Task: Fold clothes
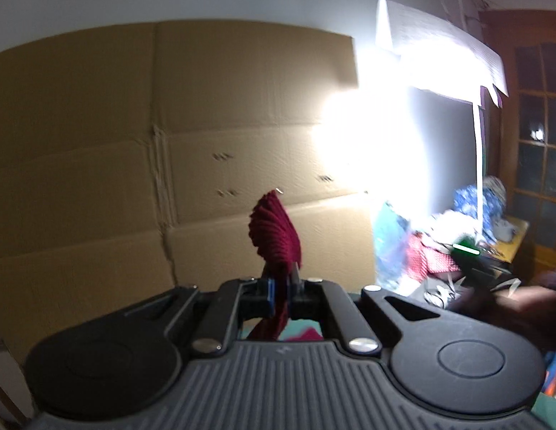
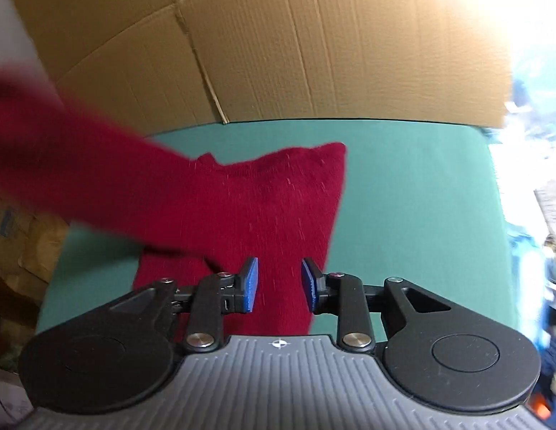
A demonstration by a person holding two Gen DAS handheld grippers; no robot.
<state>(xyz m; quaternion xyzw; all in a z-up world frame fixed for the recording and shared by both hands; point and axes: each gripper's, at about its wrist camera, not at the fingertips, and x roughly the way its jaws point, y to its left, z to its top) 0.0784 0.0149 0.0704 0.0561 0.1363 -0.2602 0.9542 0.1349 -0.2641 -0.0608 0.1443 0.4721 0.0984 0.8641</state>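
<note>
A dark red knitted garment [image 2: 263,193] lies on the green table top [image 2: 414,193]. One part of it stretches up and away to the left edge of the right wrist view, blurred. My left gripper [image 1: 281,279] is shut on a ribbed end of this red garment [image 1: 276,231], which fans out above the jaws and hangs down below them. My right gripper [image 2: 279,285] hovers above the garment's near part, open, with nothing between its blue pads [image 2: 250,286].
A tall sheet of brown cardboard [image 1: 134,150] stands behind the table. A pile of mixed clothes [image 1: 439,243] lies to the right, under a bright lamp glare. A dark wooden cabinet [image 1: 536,136] with glass panes stands at the far right.
</note>
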